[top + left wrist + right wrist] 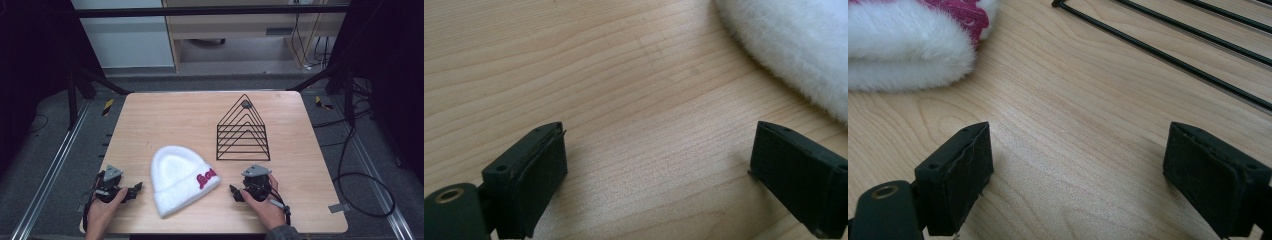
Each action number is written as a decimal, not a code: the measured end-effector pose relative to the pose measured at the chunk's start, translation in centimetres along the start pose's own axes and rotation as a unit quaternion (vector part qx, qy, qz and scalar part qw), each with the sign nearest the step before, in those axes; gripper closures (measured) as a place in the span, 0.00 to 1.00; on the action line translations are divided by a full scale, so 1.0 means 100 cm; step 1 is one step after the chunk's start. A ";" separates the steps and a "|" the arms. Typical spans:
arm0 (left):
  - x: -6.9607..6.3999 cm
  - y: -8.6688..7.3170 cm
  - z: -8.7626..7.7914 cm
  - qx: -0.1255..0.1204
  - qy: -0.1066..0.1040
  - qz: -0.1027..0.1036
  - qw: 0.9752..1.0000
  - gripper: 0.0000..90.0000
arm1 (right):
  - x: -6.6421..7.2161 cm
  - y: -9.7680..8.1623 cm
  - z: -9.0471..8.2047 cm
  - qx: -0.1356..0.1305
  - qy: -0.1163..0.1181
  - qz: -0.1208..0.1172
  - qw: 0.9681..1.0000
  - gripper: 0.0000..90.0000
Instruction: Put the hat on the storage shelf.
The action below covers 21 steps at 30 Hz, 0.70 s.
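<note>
- High view shows a white fluffy beanie [182, 180] lying flat on the wooden table [150, 120], near the front edge, between the two grippers. Its folded cuff with the red lettering [206, 178] points toward the person's right side.
- Left gripper [134, 190] rests low at the table, just beside the beanie's left side but not touching it. In the left gripper view its jaws stand wide apart with only bare wood between them, and the beanie [794, 47] is at the upper right corner.
- Right gripper [235, 192] sits on the other side of the beanie, also apart from it. In the right gripper view its jaws are spread wide with nothing between them; the cuff [908, 45] is at the upper left and the rods of the rack [1168, 57] run across the upper right.
- Black wire rack [243, 131] with triangle frames stands upright behind the right gripper, well apart from the beanie.
- I judge that the grippers are placed one on each side so that both can take the soft beanie from its two edges; the spread jaws are ready for the thick fabric.
- Possibly the rack is where the beanie should go, but this I cannot tell for sure.
</note>
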<state>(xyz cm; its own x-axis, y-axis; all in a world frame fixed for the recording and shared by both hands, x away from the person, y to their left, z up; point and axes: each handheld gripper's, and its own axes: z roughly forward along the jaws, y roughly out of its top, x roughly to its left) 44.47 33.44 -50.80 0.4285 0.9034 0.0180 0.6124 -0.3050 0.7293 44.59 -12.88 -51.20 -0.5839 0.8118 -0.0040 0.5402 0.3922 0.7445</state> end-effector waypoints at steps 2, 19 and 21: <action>0.000 0.000 0.000 0.003 -0.004 0.003 1.000 0.07 | 0.000 0.000 0.000 -0.001 0.000 -0.001 1.000 0.14; 0.003 0.074 -0.013 -0.009 -0.040 0.033 0.999 0.11 | 0.001 0.000 0.000 -0.001 -0.004 0.003 1.000 0.14; 0.001 0.082 -0.012 -0.009 -0.041 0.039 0.998 0.11 | 0.001 0.000 0.000 -0.001 -0.005 0.005 1.000 0.14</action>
<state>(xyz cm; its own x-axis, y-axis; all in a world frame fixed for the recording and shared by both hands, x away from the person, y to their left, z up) 48.80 31.41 -43.98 0.5275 0.8493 0.0206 0.5633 -0.3678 0.7399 44.53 -12.81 -51.20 -0.5730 0.8196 -0.0031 0.5451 0.3839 0.7453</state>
